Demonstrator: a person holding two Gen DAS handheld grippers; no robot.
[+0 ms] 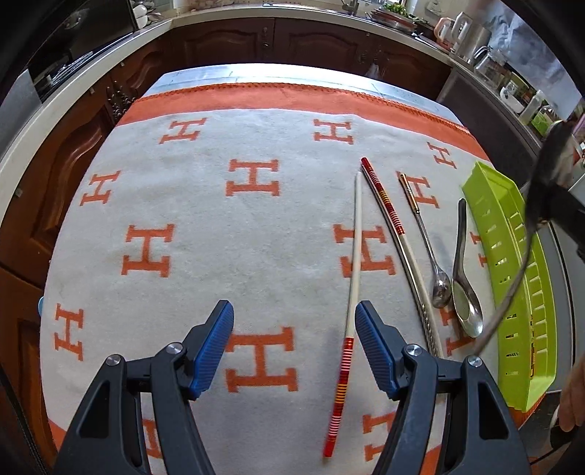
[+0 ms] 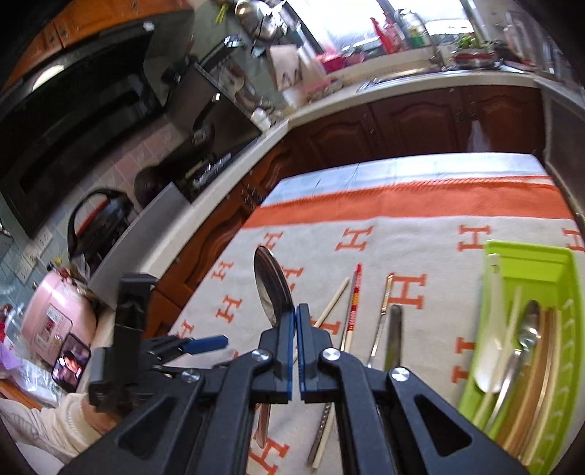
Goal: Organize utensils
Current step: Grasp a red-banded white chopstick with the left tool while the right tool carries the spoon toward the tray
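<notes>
Place: I am working in a home kitchen.
Cabinets: dark carved wooden cabinet doors (image 1: 226, 40) under a pale worktop (image 2: 329, 104).
Cooking: black glass hob (image 2: 215, 131) beneath a black range hood (image 2: 73, 106); pink rice cooker (image 2: 55, 321).
Sink side: steel tap (image 2: 420, 29), white electric kettle (image 1: 464, 33).
Table: white blanket with orange H letters (image 1: 204, 234), lime green slotted plastic utensil tray (image 2: 530, 270).
</notes>
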